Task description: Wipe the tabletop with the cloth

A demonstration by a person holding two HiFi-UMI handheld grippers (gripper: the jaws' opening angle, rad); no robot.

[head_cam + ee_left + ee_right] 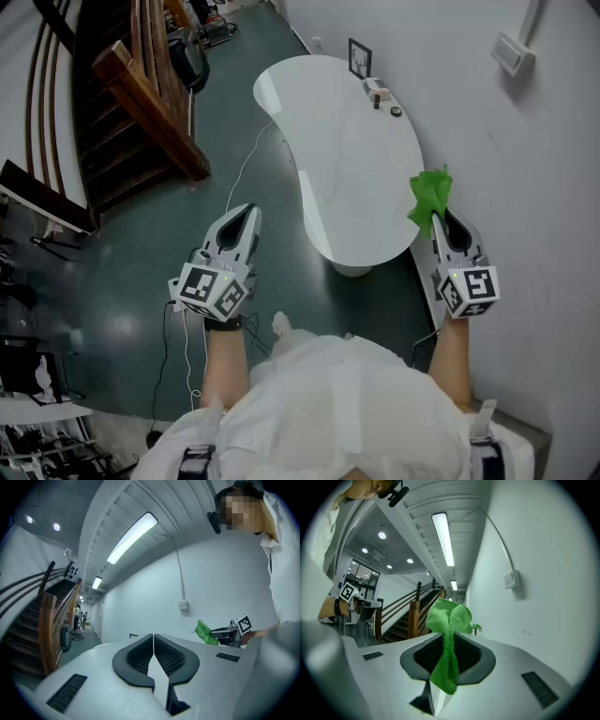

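The white kidney-shaped tabletop (347,159) lies ahead in the head view. My right gripper (437,217) is shut on a green cloth (430,195), held in the air at the table's right near edge. In the right gripper view the cloth (448,634) is pinched between the jaws and bunches up above them. My left gripper (247,214) is shut and empty, over the dark floor left of the table; its jaws (153,639) meet with nothing between. The cloth (204,633) and the right gripper show to its right.
Small items (378,92) and a black frame (360,58) sit at the table's far end by the white wall (525,169). A wooden staircase (131,94) stands at the left. Cables trail over the dark green floor (141,309). A person's white clothing (328,403) fills the bottom.
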